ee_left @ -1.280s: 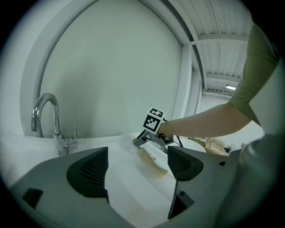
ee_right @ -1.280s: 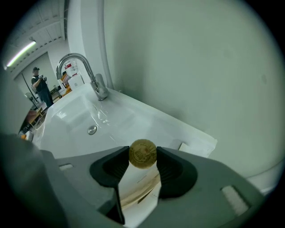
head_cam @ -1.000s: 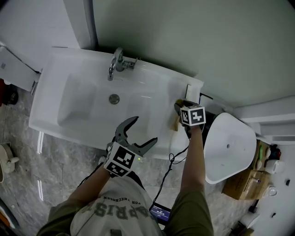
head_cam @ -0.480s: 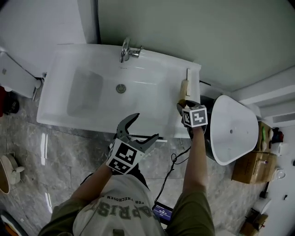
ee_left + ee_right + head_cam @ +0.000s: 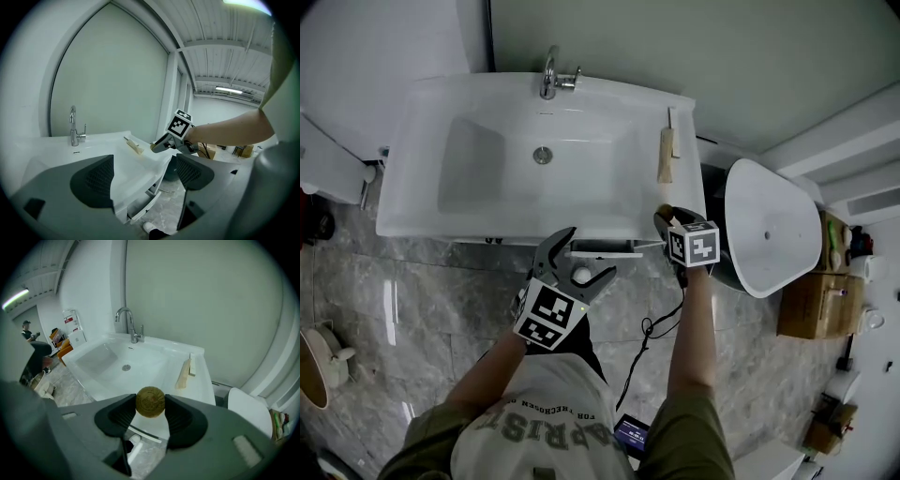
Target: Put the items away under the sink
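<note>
The white sink fills the upper half of the head view. Under its front edge, towards its right end, a shallow drawer stands pulled out a little.

The step in hand looks like carrying the ball down from sink height into that drawer. To do it well, the right gripper should come down in front of the sink's front edge and travel level. The ball is round and is pinched only near the tips, so I judge that a tilt or a knock on the sink edge could roll it free. The drawer's opening looks narrow, so the free gripper may need to draw it further out before the release. Let go low, inside the drawer, not from above.

The left gripper hangs just in front of the sink, over the drawer. Its jaws are spread wide, with nothing between them.

The right gripper's jaws are closed to a narrow gap on a brownish-yellow ball, one pad on either side of it, at the sink's front right corner.

A wooden piece lies on the sink's right ledge, not yet put away.
</note>
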Demonstrator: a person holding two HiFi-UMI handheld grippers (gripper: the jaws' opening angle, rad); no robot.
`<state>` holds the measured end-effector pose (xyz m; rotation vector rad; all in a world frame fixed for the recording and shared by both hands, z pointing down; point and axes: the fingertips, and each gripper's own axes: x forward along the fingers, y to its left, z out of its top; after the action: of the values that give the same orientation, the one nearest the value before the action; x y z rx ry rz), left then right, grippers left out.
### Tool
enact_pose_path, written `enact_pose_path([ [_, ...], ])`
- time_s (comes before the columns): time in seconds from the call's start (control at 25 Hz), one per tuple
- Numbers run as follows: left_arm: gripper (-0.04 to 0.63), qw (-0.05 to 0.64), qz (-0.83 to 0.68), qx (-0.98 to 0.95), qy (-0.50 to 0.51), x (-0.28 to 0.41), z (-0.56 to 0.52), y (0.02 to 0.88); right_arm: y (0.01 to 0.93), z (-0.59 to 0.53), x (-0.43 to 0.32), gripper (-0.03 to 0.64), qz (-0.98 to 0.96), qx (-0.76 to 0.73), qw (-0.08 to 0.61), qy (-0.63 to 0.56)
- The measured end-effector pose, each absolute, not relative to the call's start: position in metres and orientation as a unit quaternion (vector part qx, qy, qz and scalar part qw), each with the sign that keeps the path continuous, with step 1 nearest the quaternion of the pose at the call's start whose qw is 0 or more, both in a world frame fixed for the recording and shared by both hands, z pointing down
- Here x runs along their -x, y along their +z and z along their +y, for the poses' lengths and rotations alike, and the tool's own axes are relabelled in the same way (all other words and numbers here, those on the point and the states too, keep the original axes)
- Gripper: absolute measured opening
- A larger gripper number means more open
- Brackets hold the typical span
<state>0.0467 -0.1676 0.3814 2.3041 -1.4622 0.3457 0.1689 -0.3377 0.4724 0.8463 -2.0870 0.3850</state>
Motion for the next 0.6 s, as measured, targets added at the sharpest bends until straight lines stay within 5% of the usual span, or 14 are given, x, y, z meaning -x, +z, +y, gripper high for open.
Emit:
enact_pose_path([
  [0.6, 0.397, 0.223, -0.551, -0.792, 0.140, -0.110, -0.127, 0.410, 0.485, -0.272, -0.214, 0.195, -0.856, -0.295, 0.405, 0.123],
])
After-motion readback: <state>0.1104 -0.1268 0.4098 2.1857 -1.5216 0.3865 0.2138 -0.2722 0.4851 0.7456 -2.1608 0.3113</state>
